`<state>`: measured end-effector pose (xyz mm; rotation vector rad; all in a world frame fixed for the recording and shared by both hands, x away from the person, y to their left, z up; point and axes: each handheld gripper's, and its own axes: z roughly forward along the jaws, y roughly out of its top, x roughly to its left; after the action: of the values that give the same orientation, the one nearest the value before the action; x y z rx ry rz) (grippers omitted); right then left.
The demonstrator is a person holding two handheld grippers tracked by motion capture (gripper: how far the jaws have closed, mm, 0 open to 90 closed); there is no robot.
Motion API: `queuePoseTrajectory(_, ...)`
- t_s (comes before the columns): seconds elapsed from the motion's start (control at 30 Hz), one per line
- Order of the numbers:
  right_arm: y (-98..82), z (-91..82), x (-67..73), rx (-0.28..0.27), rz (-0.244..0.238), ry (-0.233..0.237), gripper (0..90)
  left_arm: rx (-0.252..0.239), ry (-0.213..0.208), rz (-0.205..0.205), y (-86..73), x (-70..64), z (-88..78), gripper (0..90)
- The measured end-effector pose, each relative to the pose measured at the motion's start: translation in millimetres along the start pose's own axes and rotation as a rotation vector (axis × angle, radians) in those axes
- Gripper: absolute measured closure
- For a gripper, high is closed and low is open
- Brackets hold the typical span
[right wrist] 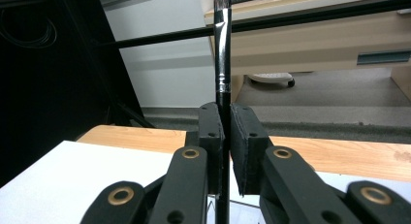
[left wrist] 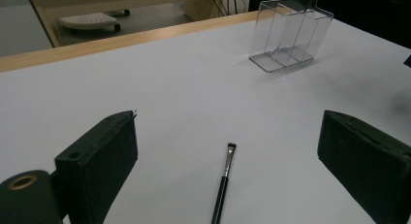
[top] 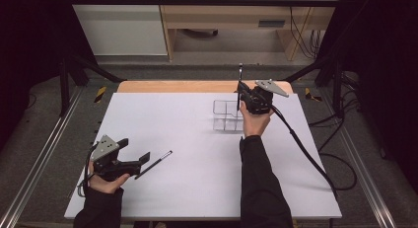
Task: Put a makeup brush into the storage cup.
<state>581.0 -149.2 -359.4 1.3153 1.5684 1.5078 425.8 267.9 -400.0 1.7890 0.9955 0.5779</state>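
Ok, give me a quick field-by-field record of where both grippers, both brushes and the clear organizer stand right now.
right gripper: shut on the held brush, above the organizer
held brush: upright, bristles up, handle end pointing down
clear organizer: upright on the white table, far right part, nothing seen in the compartments
left gripper: open, near the table's front left corner
second brush: lying flat on the table between the open jaws, untouched
likely next step: lower the held brush into a compartment
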Motion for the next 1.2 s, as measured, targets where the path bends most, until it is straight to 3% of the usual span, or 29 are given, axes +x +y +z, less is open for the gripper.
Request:
queuePoseTrajectory(0.47,-10.5,18.4,-0.5,0.012,-0.013,-0.013,84.3,0.001,-0.003,0.001,-0.1,0.1,0.0,6.4)
queuePoseTrajectory(1.2,-24.4,31.0,2.5,0.042,-0.026,-0.015,84.2,0.004,-0.005,0.002,-0.4,-0.7,1.0,6.4)
